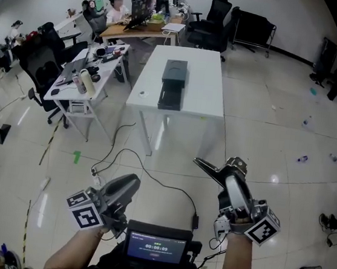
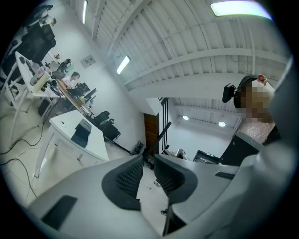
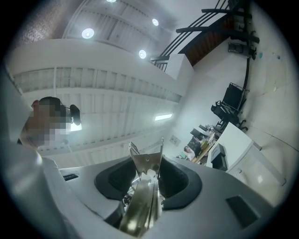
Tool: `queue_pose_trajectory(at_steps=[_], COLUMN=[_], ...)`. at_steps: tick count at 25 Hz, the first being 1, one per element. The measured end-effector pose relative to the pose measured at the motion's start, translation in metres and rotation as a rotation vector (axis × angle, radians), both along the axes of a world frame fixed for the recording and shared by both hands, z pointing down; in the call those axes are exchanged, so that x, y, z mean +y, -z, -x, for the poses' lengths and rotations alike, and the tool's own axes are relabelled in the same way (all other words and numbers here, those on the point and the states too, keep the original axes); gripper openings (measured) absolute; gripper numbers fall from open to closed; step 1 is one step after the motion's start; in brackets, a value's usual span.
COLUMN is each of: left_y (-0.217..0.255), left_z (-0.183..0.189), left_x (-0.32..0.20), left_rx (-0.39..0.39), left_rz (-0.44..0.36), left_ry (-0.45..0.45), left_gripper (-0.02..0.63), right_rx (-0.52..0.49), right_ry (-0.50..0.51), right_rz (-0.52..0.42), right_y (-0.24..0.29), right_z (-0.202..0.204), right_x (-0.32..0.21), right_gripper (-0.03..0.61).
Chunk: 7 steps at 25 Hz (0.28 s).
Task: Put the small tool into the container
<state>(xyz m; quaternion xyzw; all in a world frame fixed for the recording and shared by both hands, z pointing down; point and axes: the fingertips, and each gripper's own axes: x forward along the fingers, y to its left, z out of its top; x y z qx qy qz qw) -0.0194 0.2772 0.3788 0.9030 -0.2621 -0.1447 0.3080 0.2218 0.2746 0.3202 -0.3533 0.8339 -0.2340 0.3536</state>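
Table (image 1: 204, 102): white, far centre, well apart from both claws.
Container (image 1: 174, 80): dark, on the table's middle, its near part lying low and flat.
Right claw (image 3: 149, 172): near right, tilted up, pinching the tool.
Left claw (image 2: 148, 173): near left, pads a narrow gap apart, nothing between them.
Tool (image 3: 145, 205): shiny metal, clamped between the right claw's pads, its forked end sticking out past the tips, far from the container.

small tool (image 3: 145, 205): shiny metal, pinched in right tongs (image 3: 146, 175) | container (image 1: 173, 84): dark, on white table (image 1: 204, 105)
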Motion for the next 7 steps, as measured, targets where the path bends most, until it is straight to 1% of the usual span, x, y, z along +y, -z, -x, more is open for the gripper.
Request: queue_pose_trajectory(at_steps=[4,7], left_y=[0.009,0.029], left_z=[0.045,0.069], left_x=[-0.004,-0.005], left_rx=[0.016,0.037], left_rz=[-0.019,-0.049], left_ry=[0.002,-0.019], left_gripper=[0.078,0.078], right_rx=[0.01,0.024], right_ry=[-0.053,-0.084], right_rz=[0.018,-0.003], right_y=[0.006,0.021], right_z=[0.037,0.06], right_x=[0.008,0.019], right_gripper=[0.193,0.193])
